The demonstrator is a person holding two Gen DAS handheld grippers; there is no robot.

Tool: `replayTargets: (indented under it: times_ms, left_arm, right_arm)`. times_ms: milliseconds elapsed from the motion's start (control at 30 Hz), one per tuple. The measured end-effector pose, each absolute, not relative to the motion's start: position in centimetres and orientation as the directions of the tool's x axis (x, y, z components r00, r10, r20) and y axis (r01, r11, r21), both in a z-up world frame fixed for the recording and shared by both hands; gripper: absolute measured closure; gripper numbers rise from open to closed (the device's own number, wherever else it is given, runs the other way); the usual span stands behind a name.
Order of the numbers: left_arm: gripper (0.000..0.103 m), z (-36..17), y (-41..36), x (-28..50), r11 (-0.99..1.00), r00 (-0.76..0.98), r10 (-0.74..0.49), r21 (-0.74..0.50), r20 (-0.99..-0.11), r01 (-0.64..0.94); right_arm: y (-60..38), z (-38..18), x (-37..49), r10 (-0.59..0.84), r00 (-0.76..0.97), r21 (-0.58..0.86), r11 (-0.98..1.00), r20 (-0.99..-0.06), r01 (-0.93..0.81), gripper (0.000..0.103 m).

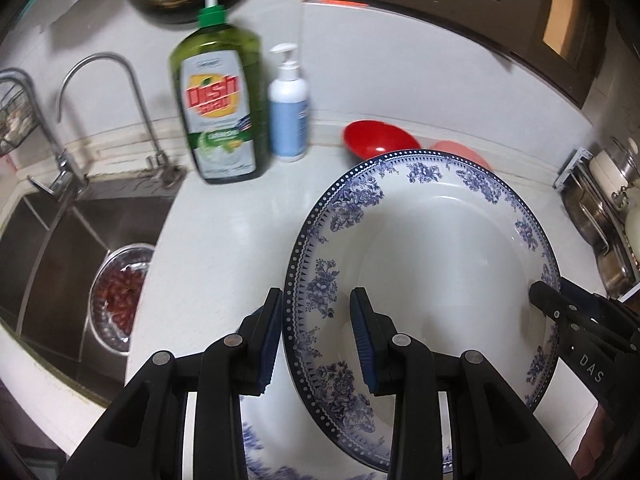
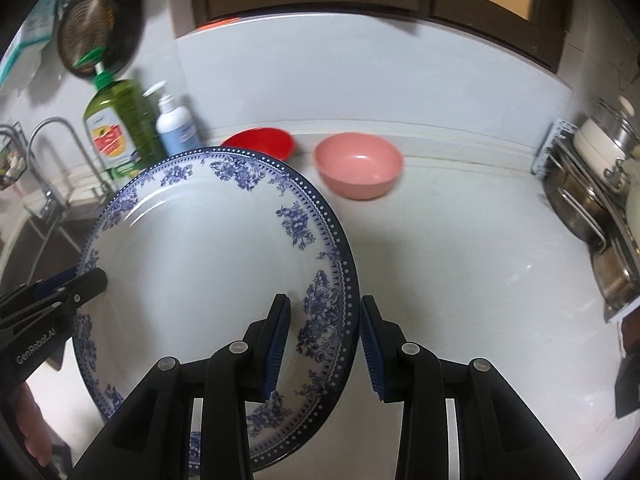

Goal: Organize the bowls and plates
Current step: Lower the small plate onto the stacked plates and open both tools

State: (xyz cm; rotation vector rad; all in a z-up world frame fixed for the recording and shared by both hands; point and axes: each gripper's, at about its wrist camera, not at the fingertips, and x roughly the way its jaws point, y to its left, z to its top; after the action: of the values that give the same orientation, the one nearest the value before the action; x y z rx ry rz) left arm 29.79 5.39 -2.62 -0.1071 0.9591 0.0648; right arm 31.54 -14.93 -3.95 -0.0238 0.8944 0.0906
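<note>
The left gripper (image 1: 316,336) was seen clamped on the left rim of a blue-and-white plate (image 1: 432,264), one pad under the rim and the other on the plate's upper face. The right gripper (image 2: 326,346) was closed in the same way on the opposite rim of the plate (image 2: 200,264), with the rim caught between its blue pads (image 2: 280,344). The plate was held between the two, tilted and raised above the white counter (image 2: 460,264). A second patterned plate (image 1: 256,452) was partly seen below it, near the bottom edge of the left wrist view.

Behind the plate, a red bowl (image 2: 260,142) and a pink bowl (image 2: 358,164) were set side by side near the back wall, just apart. To their left, a green dish soap bottle (image 1: 218,108) and a white pump bottle (image 1: 288,108) were stood beside the sink (image 1: 60,240), in which a metal colander (image 1: 120,296) of red contents lay. Metal pots (image 2: 592,208) were kept at the far right.
</note>
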Motion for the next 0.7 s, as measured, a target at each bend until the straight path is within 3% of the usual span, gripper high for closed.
replayTargets:
  times_ms: [700]
  left_arm:
    - [0.069, -6.4, 11.2, 26.0, 0.974, 0.465, 0.076, -0.033, -0.882, -0.222]
  right_arm:
    - [-7.0, -7.8, 30.5, 0.155, 0.509, 0.041, 0.973, -0.846, -0.229, 0.067]
